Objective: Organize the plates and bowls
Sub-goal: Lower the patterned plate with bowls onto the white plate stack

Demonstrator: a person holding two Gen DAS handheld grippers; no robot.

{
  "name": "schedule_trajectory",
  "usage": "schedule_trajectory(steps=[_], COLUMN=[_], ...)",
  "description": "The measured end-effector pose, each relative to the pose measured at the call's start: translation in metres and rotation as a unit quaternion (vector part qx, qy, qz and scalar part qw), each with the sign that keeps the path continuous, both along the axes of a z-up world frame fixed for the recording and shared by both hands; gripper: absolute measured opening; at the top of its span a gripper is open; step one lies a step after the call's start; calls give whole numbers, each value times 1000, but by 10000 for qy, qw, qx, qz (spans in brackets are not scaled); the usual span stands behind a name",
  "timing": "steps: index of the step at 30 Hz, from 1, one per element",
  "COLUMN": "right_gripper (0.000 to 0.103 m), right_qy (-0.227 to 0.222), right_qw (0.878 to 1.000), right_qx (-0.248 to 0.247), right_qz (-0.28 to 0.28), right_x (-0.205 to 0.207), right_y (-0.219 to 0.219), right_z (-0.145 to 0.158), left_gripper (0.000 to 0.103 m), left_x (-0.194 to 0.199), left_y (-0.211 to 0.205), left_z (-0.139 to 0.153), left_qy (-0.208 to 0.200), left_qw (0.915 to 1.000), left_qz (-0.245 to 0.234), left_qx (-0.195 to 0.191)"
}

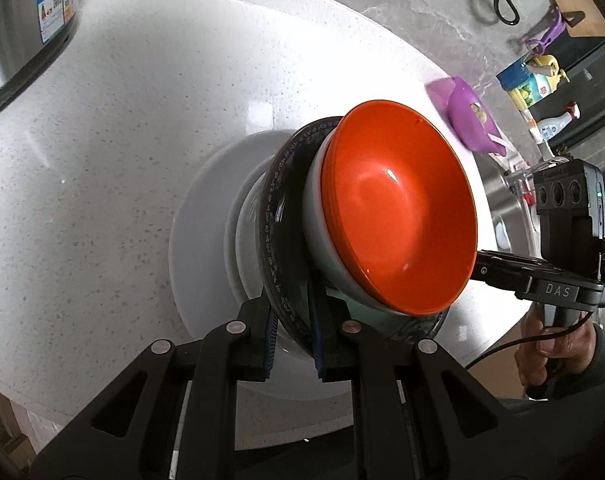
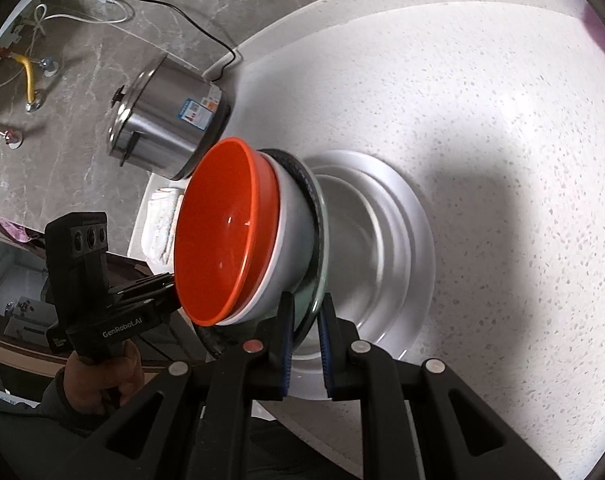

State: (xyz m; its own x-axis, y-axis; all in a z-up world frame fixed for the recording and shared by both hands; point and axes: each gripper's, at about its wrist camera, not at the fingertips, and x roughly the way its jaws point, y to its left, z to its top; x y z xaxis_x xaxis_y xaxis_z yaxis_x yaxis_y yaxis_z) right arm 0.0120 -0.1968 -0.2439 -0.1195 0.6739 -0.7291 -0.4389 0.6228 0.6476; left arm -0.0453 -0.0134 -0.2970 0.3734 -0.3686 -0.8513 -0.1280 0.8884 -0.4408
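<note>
While an orange bowl [image 1: 398,208] sits nested in a white bowl [image 1: 316,216] on a dark patterned glass plate [image 1: 276,216], that plate is pinched at opposite rims by the left gripper [image 1: 294,336] and the right gripper [image 2: 305,344], tilted over white plates [image 2: 394,240] stacked on the speckled counter [image 2: 502,140]. A steel pot [image 2: 170,120] stands beyond, a purple dish [image 1: 470,116] near the sink.
</note>
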Motion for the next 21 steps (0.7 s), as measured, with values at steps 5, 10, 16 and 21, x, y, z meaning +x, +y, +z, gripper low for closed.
schedule_trajectory(steps=[5, 10, 16, 21], right_gripper=[14, 14, 14, 14], right_qy=[31, 65, 86, 87], right_qw=[10000, 9999, 9999, 9998], right_qx=[-68, -129, -141, -189], right_qz=[-11, 19, 9, -4], right_x=[3, 2, 3, 2], right_y=[2, 2, 2, 4], right_z=[-6, -14, -18, -22], left_gripper=[11, 11, 11, 11], left_x=[5, 7, 20, 22], left_y=[-2, -3, -15, -20], left_z=[-10, -19, -23, -29], left_qy=[45, 121, 157, 188], left_qw=[10000, 9999, 9999, 9998], left_qz=[-31, -48, -56, -63], left_qx=[41, 21, 20, 24])
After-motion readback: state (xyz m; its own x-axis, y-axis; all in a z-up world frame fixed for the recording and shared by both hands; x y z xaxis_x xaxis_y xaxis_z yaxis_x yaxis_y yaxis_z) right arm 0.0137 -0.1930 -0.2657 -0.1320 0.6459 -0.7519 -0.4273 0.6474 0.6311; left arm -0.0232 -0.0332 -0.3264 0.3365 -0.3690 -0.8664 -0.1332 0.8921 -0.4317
